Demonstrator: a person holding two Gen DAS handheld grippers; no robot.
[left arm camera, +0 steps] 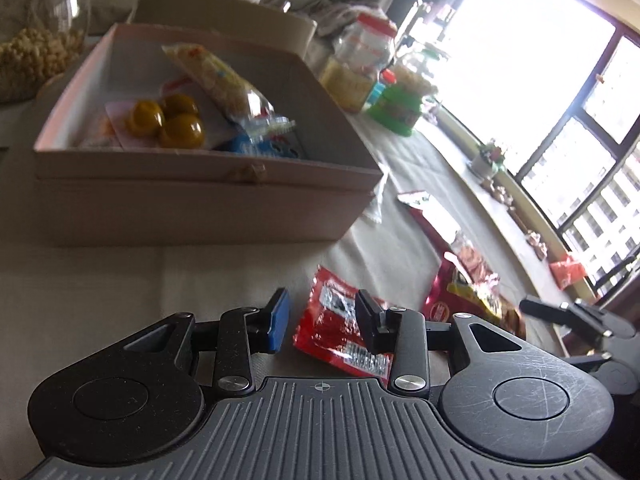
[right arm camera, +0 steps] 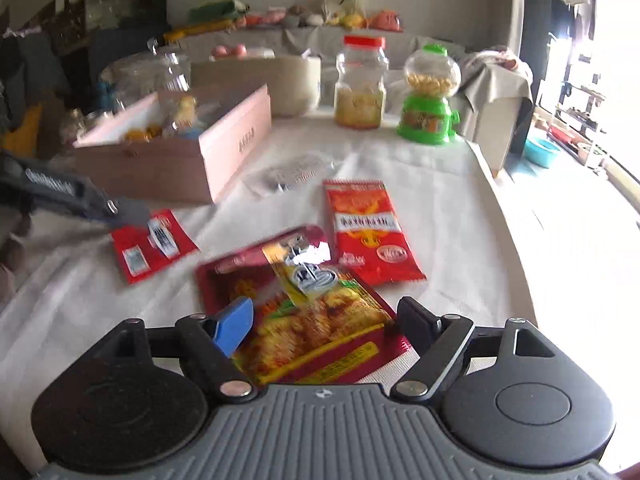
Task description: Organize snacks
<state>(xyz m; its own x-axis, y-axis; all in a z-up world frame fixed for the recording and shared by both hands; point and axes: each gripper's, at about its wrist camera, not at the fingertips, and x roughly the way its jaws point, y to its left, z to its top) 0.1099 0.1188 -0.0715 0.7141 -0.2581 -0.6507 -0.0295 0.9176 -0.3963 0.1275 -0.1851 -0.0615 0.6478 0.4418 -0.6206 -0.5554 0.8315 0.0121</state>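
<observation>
— Packets are lying loose on the white tablecloth (right arm camera: 460,208) while the pink box (left arm camera: 208,200) is sitting open with sweets already inside. What is the right gripper (right arm camera: 326,322) doing?

— Its jaws are standing wide apart over the big red and yellow noodle packet (right arm camera: 304,320), with the blue pad (right arm camera: 234,328) on one side and the black pad on the other. Nothing is being pinched; the packet is lying flat under them.

— And the left gripper (left arm camera: 322,320)?

— It is hovering half open above the small red packet (left arm camera: 340,332), near the front of the box, and I am not seeing the pads pressing on it.

— So how should the pick be going?

— I am judging that the flat foil is giving little to bite on, so coming down at an edge or a puffed seam should be working better than closing on the middle. The long red sachet (right arm camera: 368,232) is lying just beside the noodle packet, so the jaws should be keeping clear of it.

— Anything else in the way?

— The clear wrapper (right arm camera: 288,172) is lying near the box, and the red-lidded jar (right arm camera: 362,84) and green candy dispenser (right arm camera: 430,96) are standing well beyond.
</observation>
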